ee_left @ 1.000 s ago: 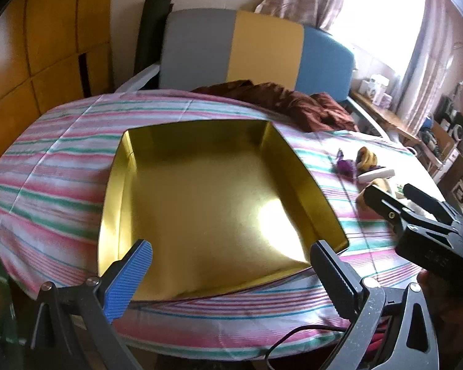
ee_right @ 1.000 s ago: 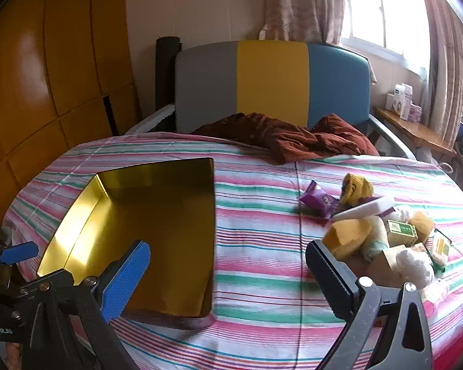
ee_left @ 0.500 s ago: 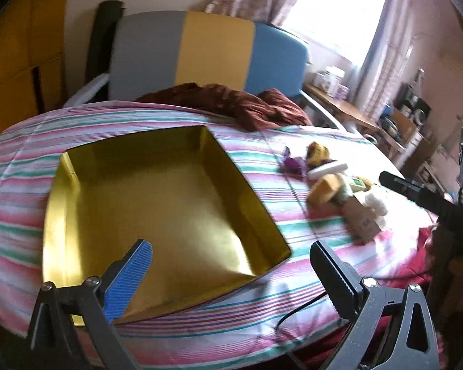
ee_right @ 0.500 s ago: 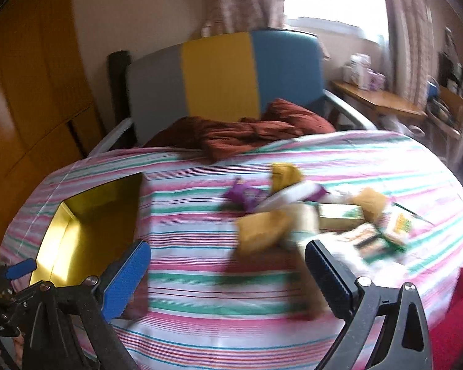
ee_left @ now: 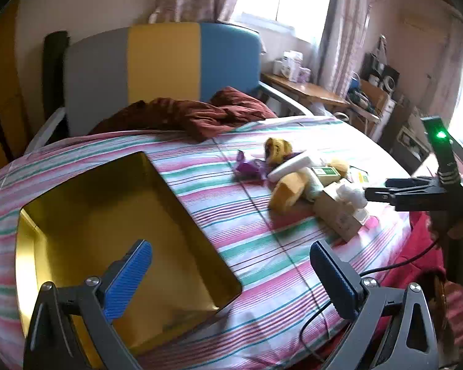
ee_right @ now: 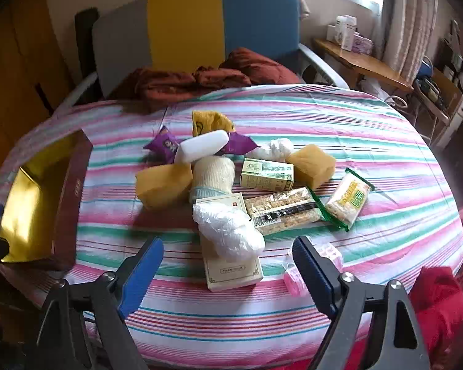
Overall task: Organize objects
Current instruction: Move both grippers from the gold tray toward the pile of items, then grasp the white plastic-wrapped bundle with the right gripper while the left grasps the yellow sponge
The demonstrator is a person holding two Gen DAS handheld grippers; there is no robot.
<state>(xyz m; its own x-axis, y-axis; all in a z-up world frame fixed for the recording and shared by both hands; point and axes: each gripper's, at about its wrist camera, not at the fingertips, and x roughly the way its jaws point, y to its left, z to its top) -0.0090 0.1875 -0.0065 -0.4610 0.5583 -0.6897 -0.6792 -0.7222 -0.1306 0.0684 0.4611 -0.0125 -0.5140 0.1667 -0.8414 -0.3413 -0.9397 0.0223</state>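
The right gripper (ee_right: 228, 265) hangs just above the near end of the cream box (ee_right: 231, 265), jaws closing with only air between them. The left gripper (ee_left: 231, 274) gapes empty over the gold tray (ee_left: 77, 215) (left of the box).

The tray (ee_right: 31, 203) sits at the left of the tabletop (ee_right: 385, 160), well apart from the heap at the middle; in that heap the crumpled bag (ee_right: 228, 231) lies on the flat box (ee_right: 231, 273), nearest me; right of it the long snack bar (ee_right: 282, 212), then the small snack packet (ee_right: 350, 199); behind them the carton (ee_right: 267, 175), the rolled cloth (ee_right: 213, 178) and a sponge (ee_right: 163, 185) to its left; the chair (ee_right: 200, 27) stands beyond.
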